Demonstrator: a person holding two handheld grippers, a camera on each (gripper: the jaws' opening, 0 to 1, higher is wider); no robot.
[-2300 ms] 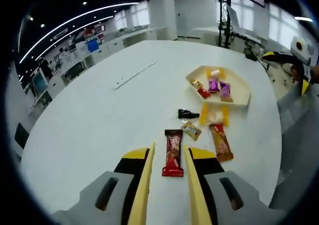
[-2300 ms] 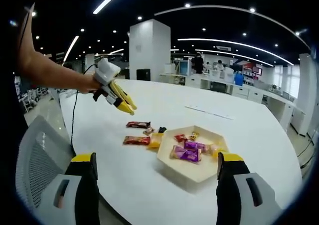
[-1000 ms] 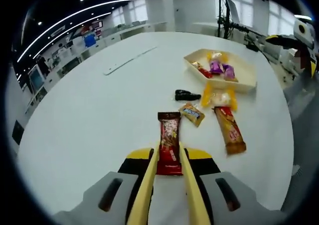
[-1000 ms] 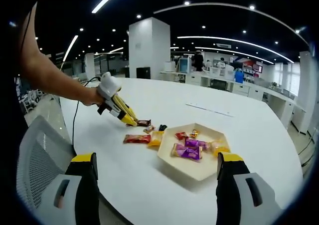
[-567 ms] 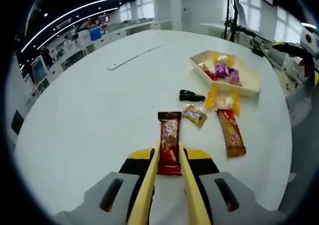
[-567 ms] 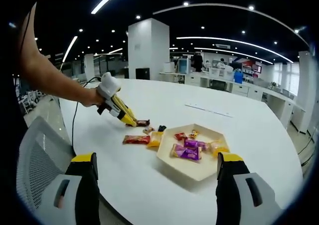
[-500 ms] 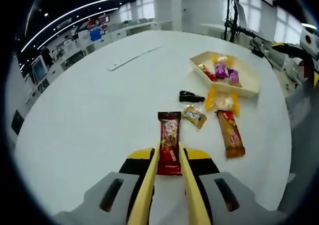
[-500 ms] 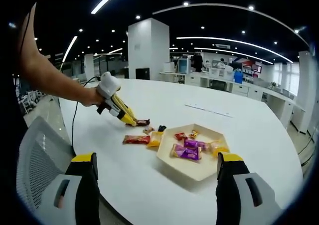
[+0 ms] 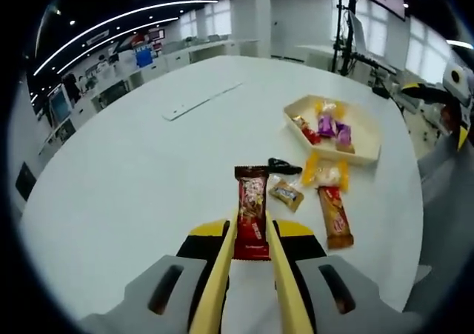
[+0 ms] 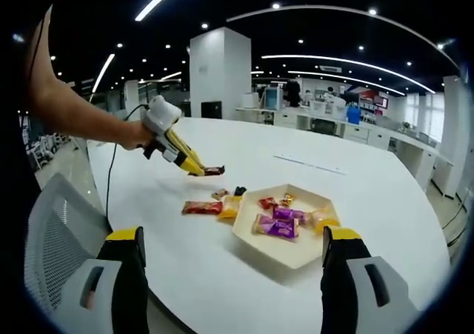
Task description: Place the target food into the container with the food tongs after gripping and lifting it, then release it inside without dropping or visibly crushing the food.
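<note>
White table point(image 9: 133, 178) | tray point(image 10: 296, 251): wrapped sweets point(image 10: 275, 228) | left gripper point(image 9: 250, 239) gripping bar point(image 9: 252, 212)

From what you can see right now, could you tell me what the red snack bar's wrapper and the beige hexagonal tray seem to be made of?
The red snack bar, shut in the left hand-held gripper, seems wrapped in glossy plastic film: printed, with crimped ends. The beige hexagonal tray looks like matte moulded plastic or pulp, going by its even pale walls and lack of shine; which one is unclear.

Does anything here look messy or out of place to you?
Somewhat: several wrapped snacks lie loose on the white table beside the tray instead of inside it. The left tongs hold a red bar lifted off the table; its wrapper looks uncrushed. Nothing appears spilled or damaged.
</note>
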